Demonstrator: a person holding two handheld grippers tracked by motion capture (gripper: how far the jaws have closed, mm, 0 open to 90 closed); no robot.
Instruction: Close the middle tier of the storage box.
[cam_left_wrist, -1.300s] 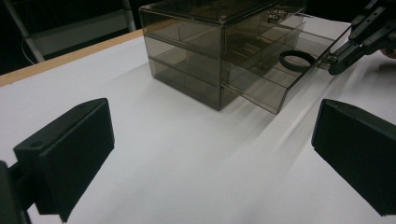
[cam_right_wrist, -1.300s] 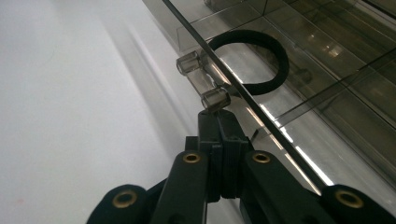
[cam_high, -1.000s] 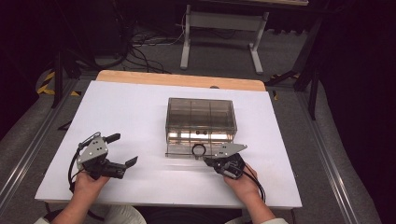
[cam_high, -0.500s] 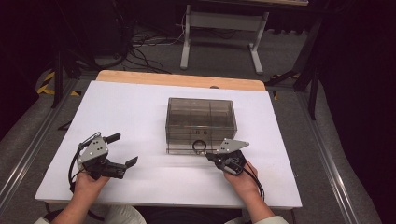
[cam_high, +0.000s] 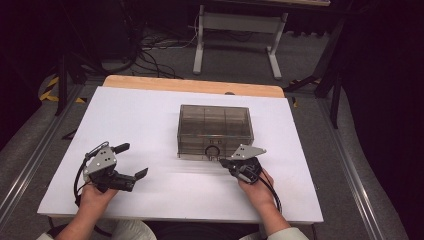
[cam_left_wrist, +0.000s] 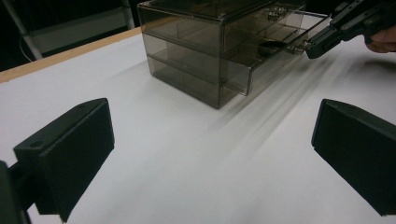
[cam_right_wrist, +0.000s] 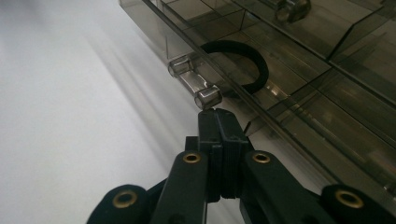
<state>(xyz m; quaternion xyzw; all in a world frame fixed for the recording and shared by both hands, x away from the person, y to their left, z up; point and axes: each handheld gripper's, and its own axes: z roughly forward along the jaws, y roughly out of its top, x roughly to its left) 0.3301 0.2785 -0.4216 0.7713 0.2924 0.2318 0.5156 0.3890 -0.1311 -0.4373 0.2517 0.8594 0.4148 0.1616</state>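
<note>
My right gripper (cam_right_wrist: 218, 114) is clenched with nothing between its pads, its tips touching the clear knob (cam_right_wrist: 205, 95) on the front of the lower drawer (cam_high: 212, 151) of the smoky plastic drawer box (cam_high: 215, 129). That drawer sits pulled slightly out, a black hair tie (cam_right_wrist: 247, 65) lying just behind its front wall. I judge the drawer light, stiff and slick — the small peg-like knob is the only sensible place to take hold or push. My right hand (cam_high: 257, 187) lies low near the box's front, pointing at it; my left gripper (cam_high: 120, 167) rests released — well left of the box.
</note>
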